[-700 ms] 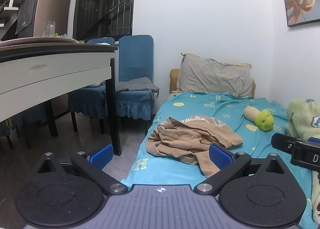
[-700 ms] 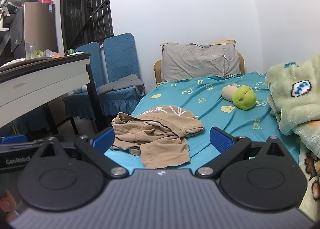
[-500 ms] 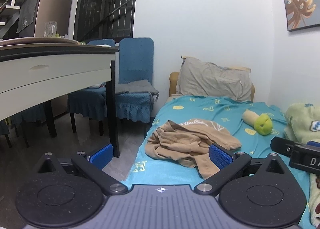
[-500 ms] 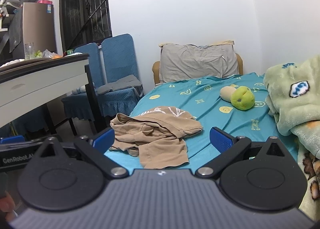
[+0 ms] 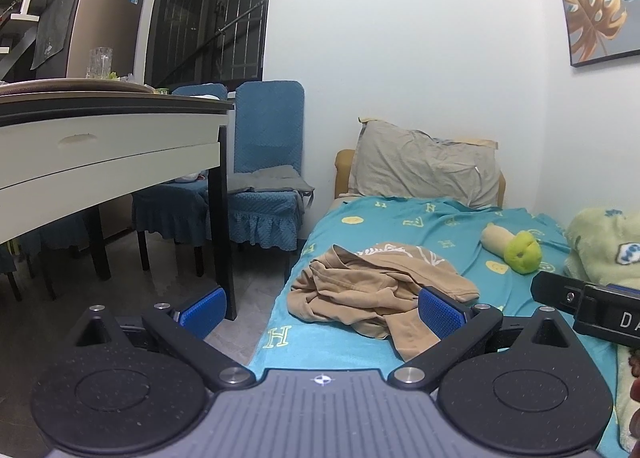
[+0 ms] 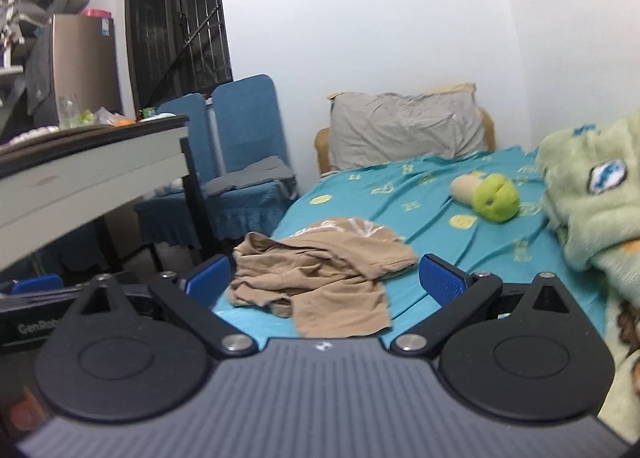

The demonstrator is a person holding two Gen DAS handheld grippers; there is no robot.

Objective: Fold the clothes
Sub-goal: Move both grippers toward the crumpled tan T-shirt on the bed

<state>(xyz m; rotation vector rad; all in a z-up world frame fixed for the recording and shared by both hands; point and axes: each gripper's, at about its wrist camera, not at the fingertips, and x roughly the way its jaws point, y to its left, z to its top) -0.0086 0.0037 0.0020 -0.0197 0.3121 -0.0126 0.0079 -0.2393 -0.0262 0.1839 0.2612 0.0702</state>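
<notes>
A crumpled tan garment [image 5: 372,290] [image 6: 320,274] lies in a heap on the teal bedsheet [image 5: 440,226] [image 6: 432,226], near the bed's left edge. My left gripper [image 5: 322,308] is open, its blue pads [image 5: 440,316] spread wide, and hovers short of the garment's near side. My right gripper [image 6: 326,280] is also open with nothing between its pads [image 6: 442,282]; the garment shows between them further off. Part of the right gripper's black body [image 5: 592,310] juts into the left wrist view at the right edge.
A grey pillow [image 5: 424,168] leans at the head of the bed. A green and cream plush toy [image 6: 486,196] and a pale green blanket [image 6: 592,210] lie on the bed's right. A white table [image 5: 104,146] and blue chairs [image 5: 268,178] stand left of the bed.
The left gripper's view has tilted up a little, so the bed sits lower in frame. The right view has swung right and is blurred. Both grippers stay open.
</notes>
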